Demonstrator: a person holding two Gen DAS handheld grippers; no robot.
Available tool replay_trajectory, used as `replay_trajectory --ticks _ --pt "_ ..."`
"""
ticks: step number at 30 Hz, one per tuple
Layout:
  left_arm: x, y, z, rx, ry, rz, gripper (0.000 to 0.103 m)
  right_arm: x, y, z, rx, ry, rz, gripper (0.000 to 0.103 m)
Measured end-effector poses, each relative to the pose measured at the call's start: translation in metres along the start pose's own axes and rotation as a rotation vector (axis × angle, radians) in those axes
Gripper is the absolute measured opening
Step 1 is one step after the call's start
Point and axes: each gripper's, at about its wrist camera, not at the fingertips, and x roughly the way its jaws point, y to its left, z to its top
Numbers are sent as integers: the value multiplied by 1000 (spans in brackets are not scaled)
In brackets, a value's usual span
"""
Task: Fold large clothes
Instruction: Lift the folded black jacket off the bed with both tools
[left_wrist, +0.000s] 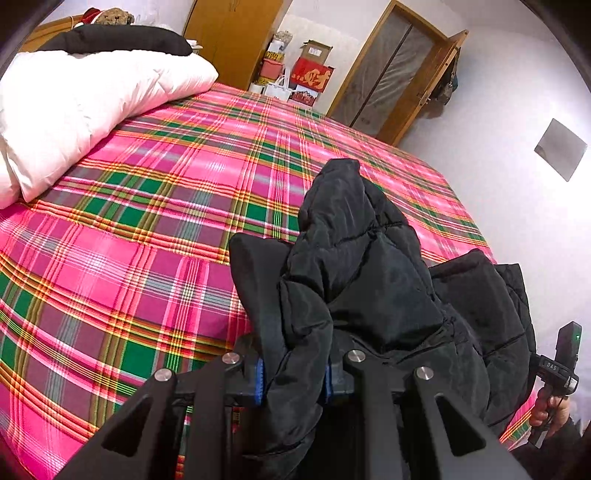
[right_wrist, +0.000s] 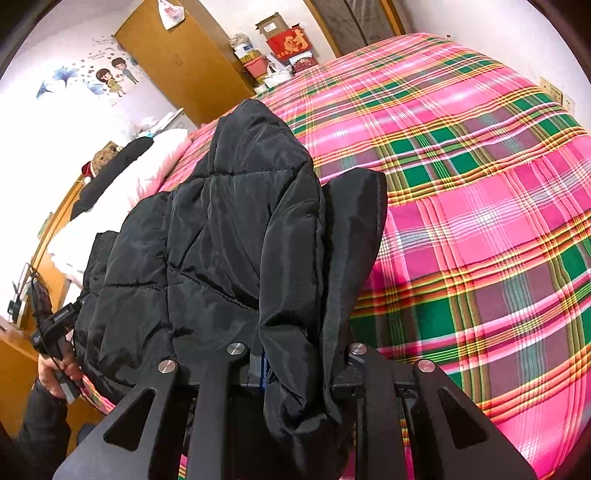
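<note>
Black quilted puffer jacket (left_wrist: 369, 280) is showing dull sheen w/ stitched seams; bed sheet (left_wrist: 147, 229) is glowing hot pink plaid (green squares, yellow/orange/white lines). White duvet (left_wrist: 74, 107) is lying under a black cover (left_wrist: 118, 40); wardrobe (left_wrist: 229, 37) is showing honey-brown wood, box (left_wrist: 312, 75) red.

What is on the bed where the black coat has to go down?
Nothing visible. Both grippers, left and right, already pinch the coat, and the plaid bed in front of it looks bare. The white duvet lies off at the head end.
</note>
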Motion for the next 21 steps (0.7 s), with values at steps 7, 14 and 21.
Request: replay_trajectory --ticks 7,14,21 --pt "-9 2 23 15 -32 8 23 7 14 18 -5 -12 23 21" --pt "-2 23 69 16 -67 34 23 43 39 48 -11 -8 43 21" --pt "22 62 107 -6 -86 79 23 94 64 76 -20 12 70 21"
